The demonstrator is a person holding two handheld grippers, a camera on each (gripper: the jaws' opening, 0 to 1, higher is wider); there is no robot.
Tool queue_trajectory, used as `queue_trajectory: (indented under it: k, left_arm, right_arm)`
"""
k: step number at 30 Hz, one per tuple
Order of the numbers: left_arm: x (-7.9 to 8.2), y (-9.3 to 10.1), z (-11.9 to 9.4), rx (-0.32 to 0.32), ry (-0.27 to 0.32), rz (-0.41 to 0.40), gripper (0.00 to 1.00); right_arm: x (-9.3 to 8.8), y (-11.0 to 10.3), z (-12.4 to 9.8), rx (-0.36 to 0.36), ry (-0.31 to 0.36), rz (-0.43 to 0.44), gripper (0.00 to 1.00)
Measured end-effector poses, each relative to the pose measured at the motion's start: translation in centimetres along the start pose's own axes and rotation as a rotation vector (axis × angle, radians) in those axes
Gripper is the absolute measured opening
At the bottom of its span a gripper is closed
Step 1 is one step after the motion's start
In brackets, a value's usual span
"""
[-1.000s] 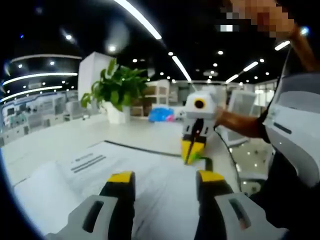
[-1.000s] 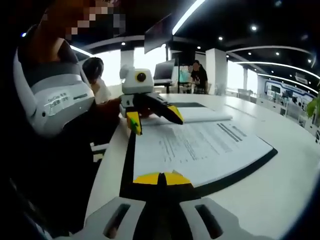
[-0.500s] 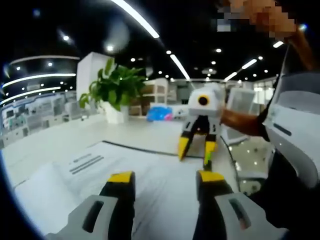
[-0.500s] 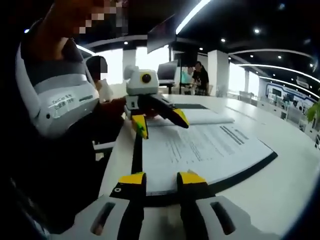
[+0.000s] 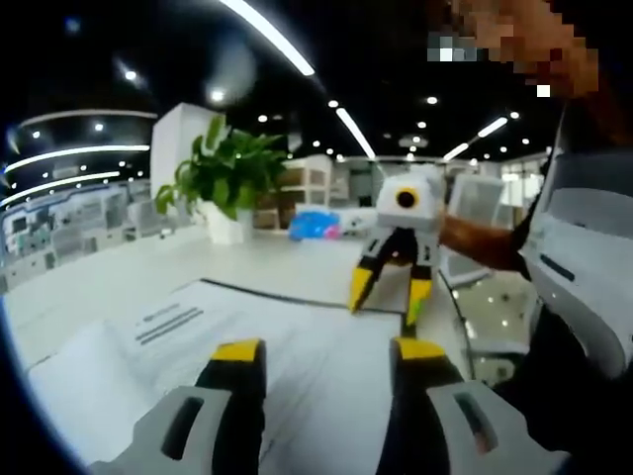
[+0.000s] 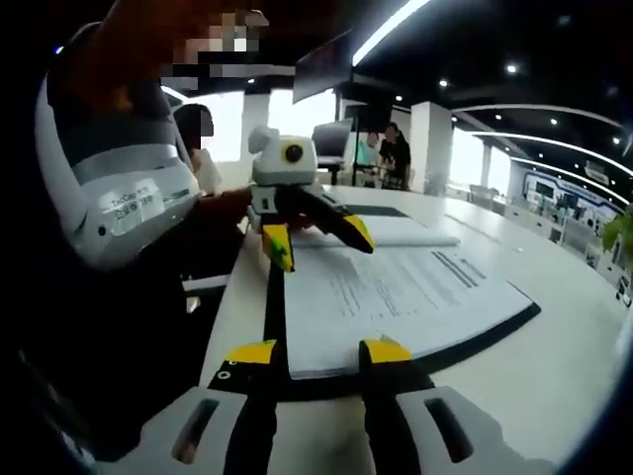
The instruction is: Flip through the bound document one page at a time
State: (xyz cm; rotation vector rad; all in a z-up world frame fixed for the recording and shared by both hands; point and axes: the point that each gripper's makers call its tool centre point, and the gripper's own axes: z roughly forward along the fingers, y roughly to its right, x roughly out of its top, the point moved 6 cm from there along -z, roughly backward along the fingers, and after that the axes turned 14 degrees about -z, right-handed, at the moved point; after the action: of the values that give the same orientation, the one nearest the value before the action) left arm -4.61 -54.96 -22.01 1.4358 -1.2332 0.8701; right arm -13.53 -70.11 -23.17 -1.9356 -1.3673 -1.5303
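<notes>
Your bound document (image 6: 396,297) lies open and flat on the white tabletop (image 6: 554,366), its dark cover showing as a border around the printed page. It sits between your two hands, so each one reaches an opposite edge.

Your right gripper (image 6: 317,351) hangs low at the near edge of the document with its jaws spread and nothing between them. The yellow tips straddle the dark border and the page edge, a sensible place to start from if you mean to catch the edge of a single sheet. From the left gripper view, that same right gripper (image 5: 389,292) stands nearly upright over the far edge, jaws parted, tips close to the paper; whether they touch it I cannot tell.

Your left gripper (image 5: 321,351) hovers over the printed page (image 5: 297,346) with its jaws wide and empty. In the right gripper view, the left gripper (image 6: 315,240) sits tilted over the far side of the sheet, probably to steady the stack or receive the page once it lifts.

No page looks raised yet. A potted plant (image 5: 226,178) stands well apart on the tabletop, out of your way.
</notes>
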Motion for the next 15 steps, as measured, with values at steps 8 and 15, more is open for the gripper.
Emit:
queue_trajectory:
  k: [8,15]
  left_arm:
    - [-0.17,0.05,0.25,0.002,-0.005,-0.008,0.51]
    - [-0.22,0.00,0.49,-0.003,-0.013,-0.011,0.51]
  right_arm:
    - [-0.19,-0.14,-0.31,-0.010,0.005,0.000,0.34]
    - [-0.61,0.06,-0.41,-0.015,0.017,0.016,0.34]
